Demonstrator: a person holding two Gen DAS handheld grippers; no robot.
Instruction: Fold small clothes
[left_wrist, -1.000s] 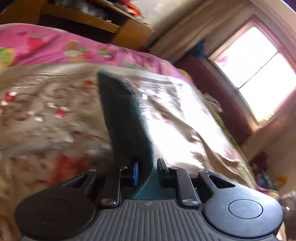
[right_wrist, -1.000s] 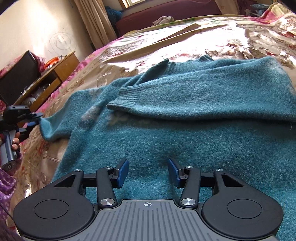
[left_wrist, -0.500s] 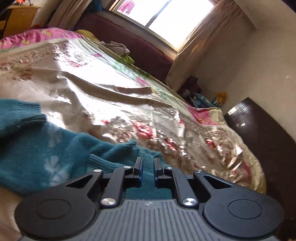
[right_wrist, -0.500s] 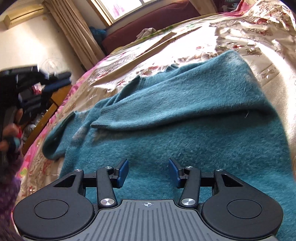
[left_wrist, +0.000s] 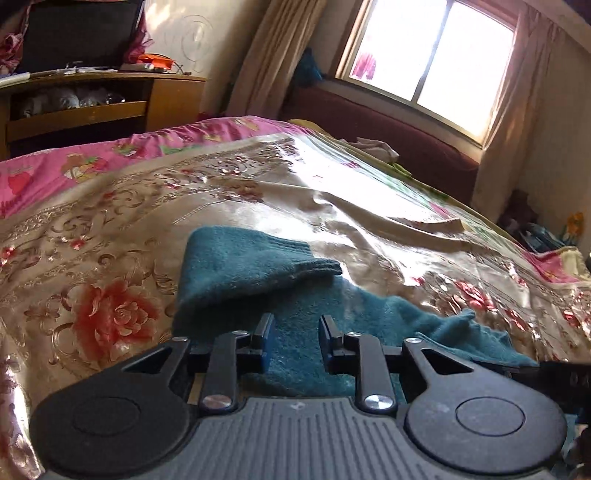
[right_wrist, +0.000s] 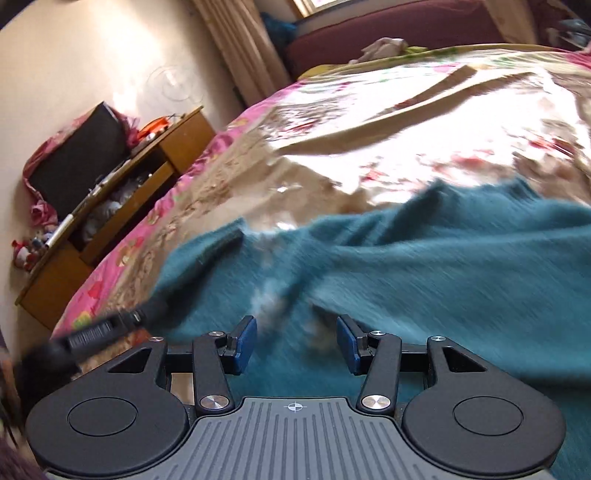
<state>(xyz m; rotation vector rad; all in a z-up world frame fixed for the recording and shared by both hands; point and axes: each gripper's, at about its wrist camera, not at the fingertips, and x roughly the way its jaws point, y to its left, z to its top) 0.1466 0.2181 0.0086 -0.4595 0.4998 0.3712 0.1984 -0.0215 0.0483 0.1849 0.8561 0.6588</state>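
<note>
Grippers, left (left_wrist: 293, 341) and right (right_wrist: 295, 343), gape empty over teal sweater (right_wrist: 443, 266) on floral bedspread (left_wrist: 110, 236).

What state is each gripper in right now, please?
Left gripper: open, holding nothing, above the teal sweater.
Right gripper: open, holding nothing, over the same sweater.

Your left wrist camera sat low and close over the bed (left_wrist: 110, 236), looking past its tongs (left_wrist: 293, 343) toward the window (left_wrist: 436, 62) at upper right. Your right wrist camera sat equally low, tilted, facing the same far end. Both views shared the teal sweater (left_wrist: 255, 266) (right_wrist: 443, 266) and the wooden cabinet (left_wrist: 110, 99) (right_wrist: 122, 206) at left.
</note>
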